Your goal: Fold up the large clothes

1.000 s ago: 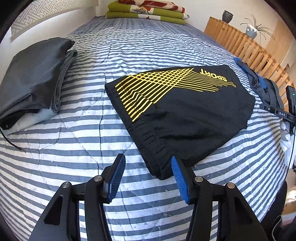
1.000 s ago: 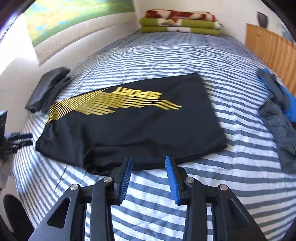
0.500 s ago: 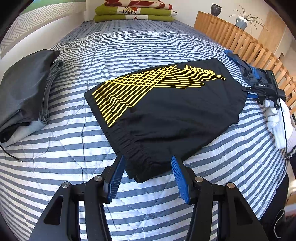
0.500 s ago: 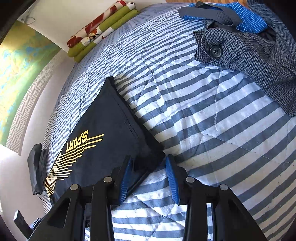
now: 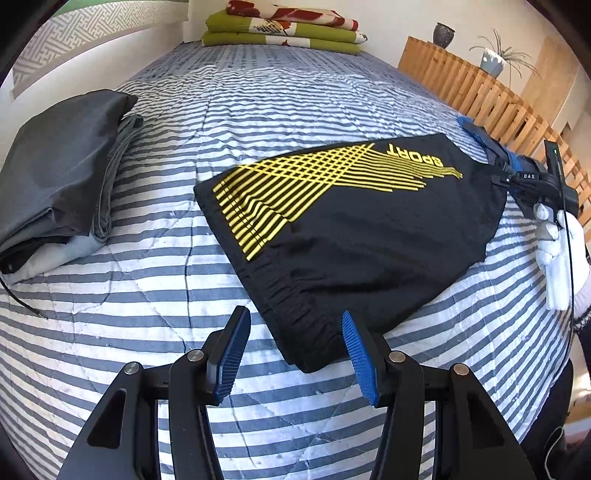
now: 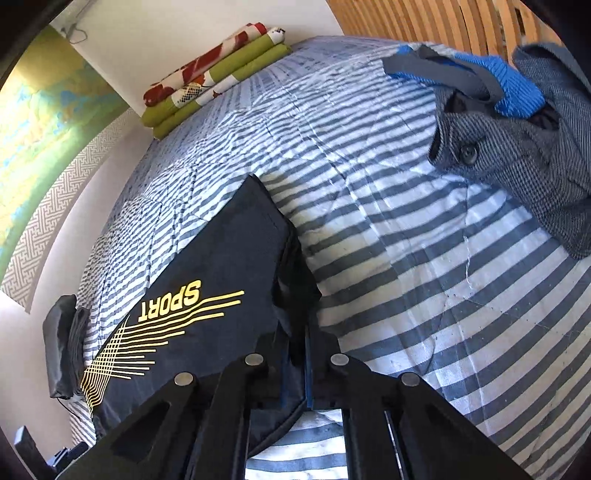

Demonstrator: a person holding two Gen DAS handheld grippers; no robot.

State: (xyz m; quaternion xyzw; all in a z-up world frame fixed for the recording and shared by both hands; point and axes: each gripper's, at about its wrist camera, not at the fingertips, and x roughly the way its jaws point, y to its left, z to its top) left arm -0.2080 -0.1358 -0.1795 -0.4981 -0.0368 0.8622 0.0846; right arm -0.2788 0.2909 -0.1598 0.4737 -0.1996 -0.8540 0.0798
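Observation:
Black shorts (image 5: 354,236) with yellow lines and the word SPORT lie folded flat on the striped bed (image 5: 258,110). My left gripper (image 5: 293,350) is open, its blue pads on either side of the elastic waistband corner nearest me, with nothing held. In the right wrist view the same shorts (image 6: 207,280) run away to the left, and my right gripper (image 6: 299,354) is shut on their near corner, the fabric bunched between the fingers. In the left wrist view the right gripper (image 5: 517,181) shows at the shorts' far right edge, held by a white-gloved hand (image 5: 557,254).
A folded stack of dark grey clothes (image 5: 55,177) lies at the left side of the bed. A grey coat and blue garment (image 6: 517,122) are heaped at the right, by a wooden slatted frame (image 5: 480,92). Folded green and red blankets (image 5: 284,27) sit at the far end.
My right gripper has swung to the shorts' right corner and shut on it. My left gripper stays open near the waistband corner, drifting slightly sideways.

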